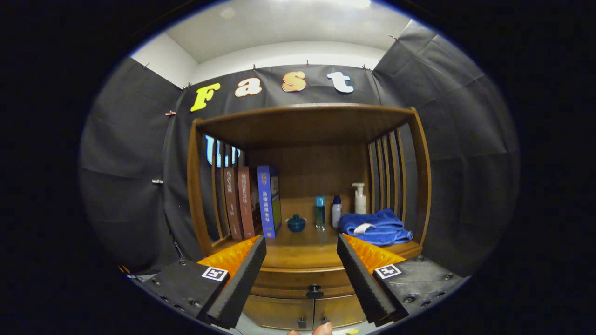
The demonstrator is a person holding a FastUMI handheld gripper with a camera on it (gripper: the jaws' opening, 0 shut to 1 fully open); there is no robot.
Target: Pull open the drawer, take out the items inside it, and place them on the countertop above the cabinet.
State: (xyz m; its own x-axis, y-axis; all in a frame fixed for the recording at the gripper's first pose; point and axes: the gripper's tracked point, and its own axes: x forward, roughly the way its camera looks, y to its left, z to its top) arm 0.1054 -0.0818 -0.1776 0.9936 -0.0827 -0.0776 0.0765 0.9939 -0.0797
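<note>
Hand-held gripper (301, 244) spread wide, facing drawer (298, 279).

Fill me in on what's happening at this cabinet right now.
A person holds the tongs open in front of a wooden cabinet, gripping nothing. The drawer under the countertop is shut, its dark knob between and just below the fingers. On the countertop stand books, a small blue lidded bowl, two small bottles, a pump bottle and a folded blue towel. Nothing has been taken out yet.
</note>
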